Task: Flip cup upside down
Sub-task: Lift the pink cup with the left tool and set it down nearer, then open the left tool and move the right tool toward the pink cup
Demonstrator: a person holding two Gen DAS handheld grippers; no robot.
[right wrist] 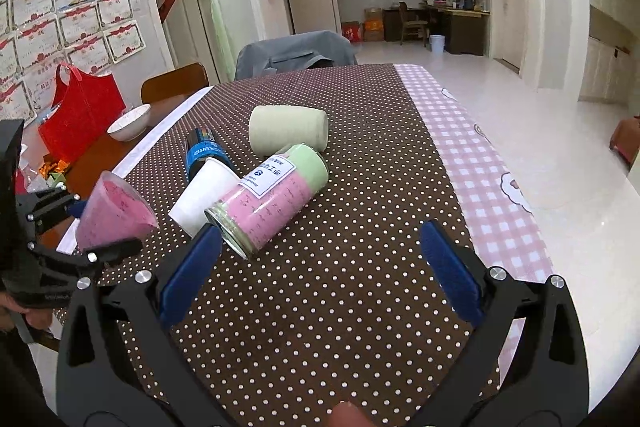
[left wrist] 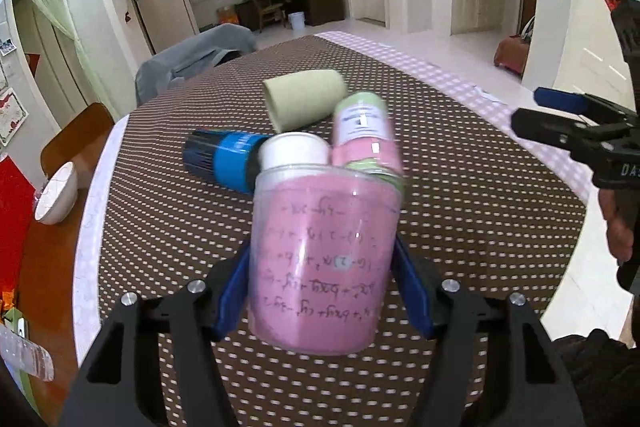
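Note:
My left gripper is shut on a clear plastic cup lined with pink paper, held above the dotted tablecloth with its wide rim toward the far side. In the right wrist view the same pink cup hangs tilted at the left in the left gripper. My right gripper is open and empty above the tablecloth, near a lying pink-and-green jar. It also shows in the left wrist view at the right edge.
On the brown dotted cloth lie a pale green cup, a white paper cup and a blue-black can. A white bowl and a red bag stand at the left. A pink checked strip runs along the right edge.

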